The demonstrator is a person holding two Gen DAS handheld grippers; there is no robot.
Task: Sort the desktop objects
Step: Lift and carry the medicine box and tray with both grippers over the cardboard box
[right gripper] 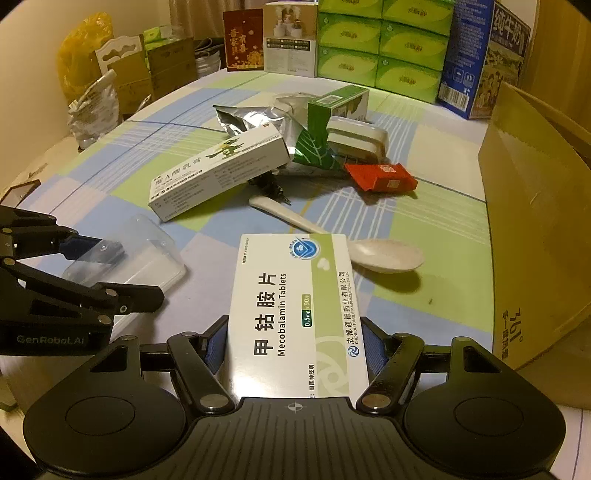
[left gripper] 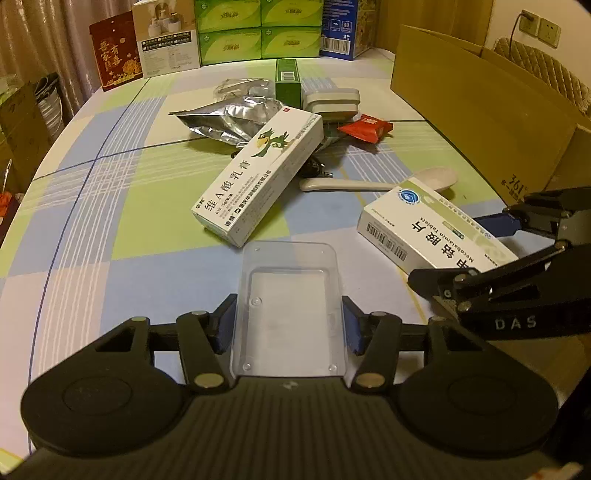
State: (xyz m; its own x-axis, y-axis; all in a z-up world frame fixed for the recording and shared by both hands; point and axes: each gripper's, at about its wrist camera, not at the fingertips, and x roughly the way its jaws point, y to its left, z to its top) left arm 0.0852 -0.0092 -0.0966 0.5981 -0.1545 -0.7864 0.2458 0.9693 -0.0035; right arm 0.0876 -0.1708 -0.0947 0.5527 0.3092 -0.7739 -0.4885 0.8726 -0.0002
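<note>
My left gripper (left gripper: 288, 325) is shut on a clear plastic box (left gripper: 288, 295), held just above the checked tablecloth; the box also shows in the right wrist view (right gripper: 147, 254). My right gripper (right gripper: 295, 343) is shut on a white and green Mecobalamin tablet box (right gripper: 295, 302), which also shows in the left wrist view (left gripper: 432, 229). Beyond lie a long white ointment box (left gripper: 258, 177), a white spoon (left gripper: 376, 181), a red packet (left gripper: 365, 127), a silver foil bag (left gripper: 229, 122), a green box (left gripper: 288, 81) and a grey case (left gripper: 332, 103).
A large open cardboard carton (left gripper: 491, 110) stands along the right side of the table. Tissue packs (left gripper: 258, 33), a red bag (left gripper: 116, 51) and a blue milk carton (right gripper: 484, 55) line the far edge. Bags stand off the table's left edge (right gripper: 92, 103).
</note>
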